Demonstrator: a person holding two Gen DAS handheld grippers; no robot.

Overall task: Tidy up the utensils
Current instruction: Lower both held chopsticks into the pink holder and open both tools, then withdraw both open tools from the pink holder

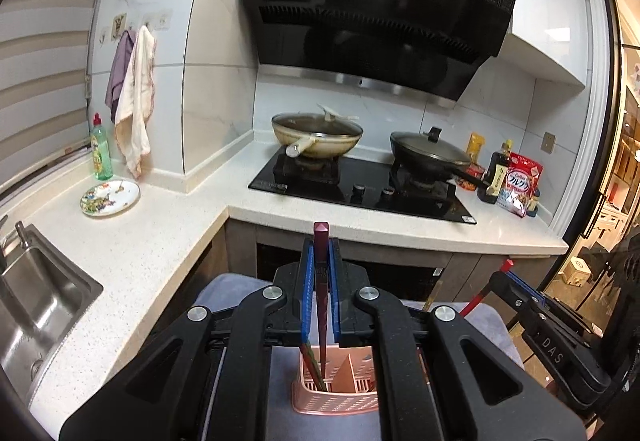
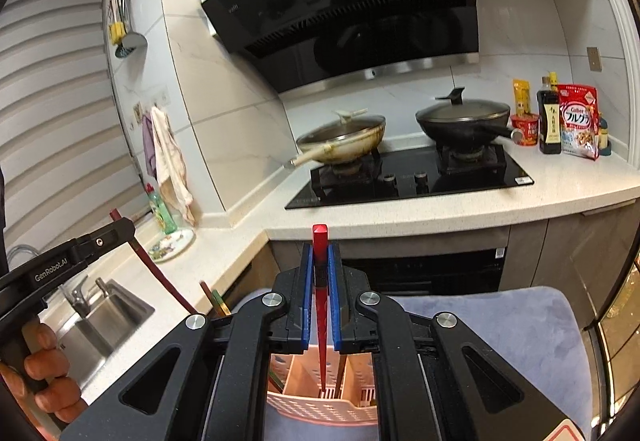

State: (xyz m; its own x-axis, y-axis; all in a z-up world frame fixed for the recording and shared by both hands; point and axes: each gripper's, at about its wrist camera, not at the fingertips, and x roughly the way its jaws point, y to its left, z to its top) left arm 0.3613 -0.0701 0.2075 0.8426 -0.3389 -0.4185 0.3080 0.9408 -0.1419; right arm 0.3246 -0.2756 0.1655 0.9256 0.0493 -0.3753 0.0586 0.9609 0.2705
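We hold the left gripper (image 1: 320,281) clamped on a dark maroon chopstick (image 1: 321,301) and the right gripper (image 2: 320,281) clamped on a red chopstick (image 2: 320,305), both tips dipping into the pink utensil basket (image 2: 316,407) on the grey cloth (image 2: 520,329). With both sticks crowding one light basket, we judge a sideways nudge could tip it, or a stick could catch the divider.

two pans (image 2: 342,139), one plate (image 1: 110,197), one pink holder (image 2: 320,397), two hanging cloths (image 1: 134,101).
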